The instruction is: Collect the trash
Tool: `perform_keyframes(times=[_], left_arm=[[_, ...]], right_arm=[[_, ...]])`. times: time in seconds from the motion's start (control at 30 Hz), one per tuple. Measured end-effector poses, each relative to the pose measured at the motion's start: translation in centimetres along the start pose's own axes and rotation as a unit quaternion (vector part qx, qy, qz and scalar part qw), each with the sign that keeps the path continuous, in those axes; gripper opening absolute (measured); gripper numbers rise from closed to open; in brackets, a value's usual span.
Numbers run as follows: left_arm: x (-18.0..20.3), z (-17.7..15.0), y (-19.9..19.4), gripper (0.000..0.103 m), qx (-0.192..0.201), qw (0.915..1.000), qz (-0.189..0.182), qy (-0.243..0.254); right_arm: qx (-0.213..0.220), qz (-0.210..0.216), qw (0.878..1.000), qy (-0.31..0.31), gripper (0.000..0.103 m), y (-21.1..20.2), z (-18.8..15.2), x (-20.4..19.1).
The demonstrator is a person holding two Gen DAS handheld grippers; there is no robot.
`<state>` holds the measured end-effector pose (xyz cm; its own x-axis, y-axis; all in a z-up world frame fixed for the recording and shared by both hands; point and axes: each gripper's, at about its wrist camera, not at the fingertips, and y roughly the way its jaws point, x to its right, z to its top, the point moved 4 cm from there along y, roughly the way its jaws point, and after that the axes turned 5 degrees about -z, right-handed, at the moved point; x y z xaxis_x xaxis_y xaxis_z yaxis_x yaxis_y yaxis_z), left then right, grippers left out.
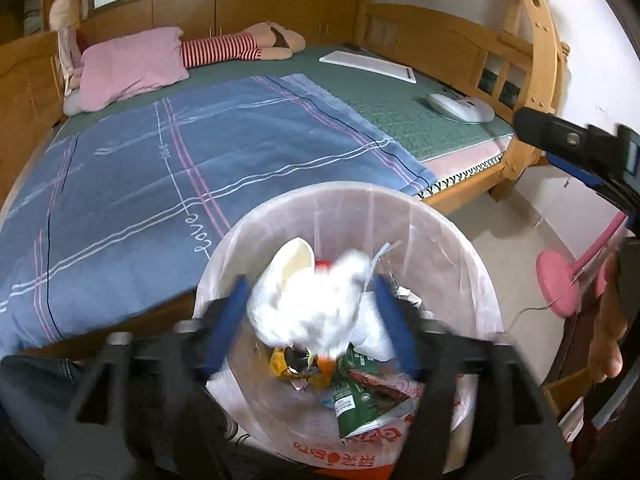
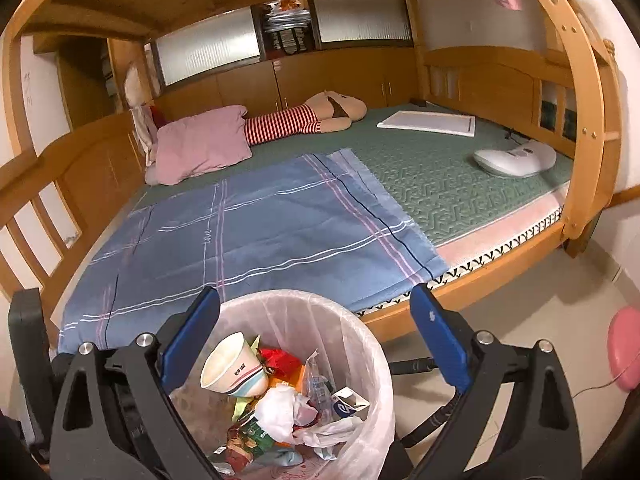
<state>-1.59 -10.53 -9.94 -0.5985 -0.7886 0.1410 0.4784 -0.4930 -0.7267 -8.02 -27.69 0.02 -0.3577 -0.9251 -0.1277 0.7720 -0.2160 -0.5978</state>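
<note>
Both my tongs hang over the round white bin lined with a thin translucent plastic bag (image 2: 320, 320), which stands on the floor just beside the wooden bed's blue checked sheet (image 2: 260, 232). My left gripper (image 1: 310, 308) has its blue pads spread, and a crumpled white plastic bag (image 1: 308, 308) sits blurred between them over the bin's mouth, the pads not pressing on it as far as I can tell. My right gripper (image 2: 316, 340) stands wide apart with nothing in it.

Down in the bin lie a white paper cup with a striped band (image 2: 234, 366), a green snack wrapper (image 2: 256, 436) and crumpled tissue (image 2: 280, 408). All of it looks feather-light, soft and crushable; film like this slips easily. I judge any further scrap is best pinched at a bunched fold, and a cup at its rim, gently.
</note>
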Motion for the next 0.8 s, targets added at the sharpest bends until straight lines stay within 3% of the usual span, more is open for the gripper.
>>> perform_keyframes(times=[0.1,0.27,0.37,0.53,0.8], left_arm=[[0.5,0.0,-0.7,0.092,0.014,0.9998,0.011,0.012],[0.8,0.0,-1.2,0.095,0.021,0.9989,0.034,0.023],[0.3,0.2,-2.0,0.095,0.034,0.9969,0.067,0.022],[-1.8,1.2,-5.0,0.099,0.079,0.9867,0.142,-0.011],[-5.1,2.5,-10.0,0.100,0.138,0.9671,0.195,-0.088]], right_arm=[[0.000,-0.002,1.000,0.005,0.095,-0.4,0.2,0.2],[0.024,-0.022,0.999,-0.004,0.099,-1.1,-0.2,-0.4],[0.049,-0.041,0.998,-0.016,0.099,-1.7,-0.3,-0.8],[0.057,-0.030,0.998,-0.024,0.099,-2.2,-0.4,-1.6],[0.044,-0.033,0.995,-0.085,0.099,-1.6,-0.7,-4.2]])
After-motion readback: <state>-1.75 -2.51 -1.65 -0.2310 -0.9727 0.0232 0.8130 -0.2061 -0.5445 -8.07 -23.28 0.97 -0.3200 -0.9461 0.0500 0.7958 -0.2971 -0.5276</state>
